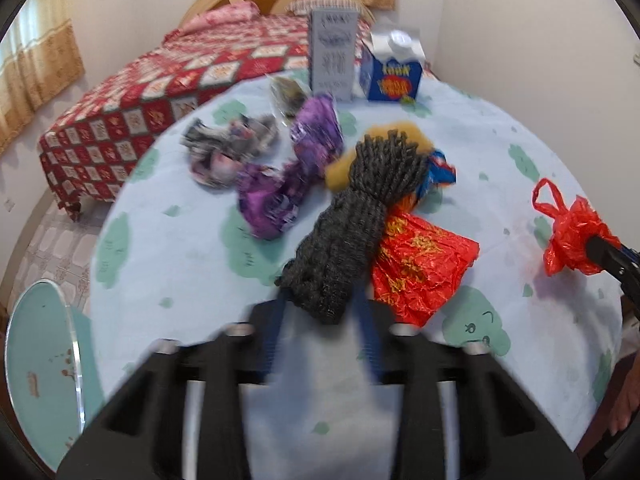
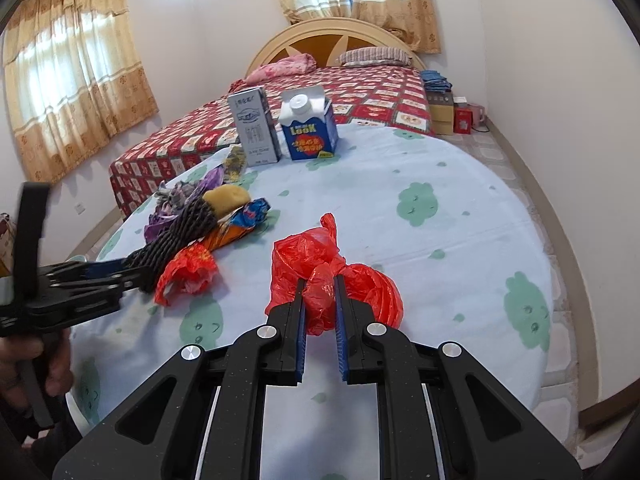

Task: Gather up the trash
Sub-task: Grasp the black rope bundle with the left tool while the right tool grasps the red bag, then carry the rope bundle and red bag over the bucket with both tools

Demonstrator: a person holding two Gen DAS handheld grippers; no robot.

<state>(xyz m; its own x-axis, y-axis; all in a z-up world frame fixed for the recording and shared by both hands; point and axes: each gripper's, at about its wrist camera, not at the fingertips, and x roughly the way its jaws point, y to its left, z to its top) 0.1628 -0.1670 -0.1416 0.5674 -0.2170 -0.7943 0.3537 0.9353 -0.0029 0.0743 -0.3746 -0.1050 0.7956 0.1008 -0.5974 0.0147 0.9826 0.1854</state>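
Observation:
My left gripper [image 1: 320,304] is shut on a black foam net sleeve [image 1: 352,216] with a yellow sponge-like lump [image 1: 396,130] in its far end, held over the table; both show in the right wrist view, gripper [image 2: 128,270] and sleeve [image 2: 176,232]. My right gripper [image 2: 320,280] is shut on a crumpled red plastic bag [image 2: 304,256], seen at the right in the left wrist view [image 1: 572,236]. On the table lie a red wrapper [image 1: 420,264], a purple wrapper [image 1: 288,184], a grey crumpled wrapper [image 1: 224,148] and a blue-orange wrapper [image 2: 244,220].
A round table with a light blue cloth [image 2: 460,220] holds a grey carton [image 2: 254,128] and a blue-white carton [image 2: 308,126] at its far edge. A bed with a red quilt [image 2: 360,92] stands behind. A pale blue stool [image 1: 40,360] is at the lower left.

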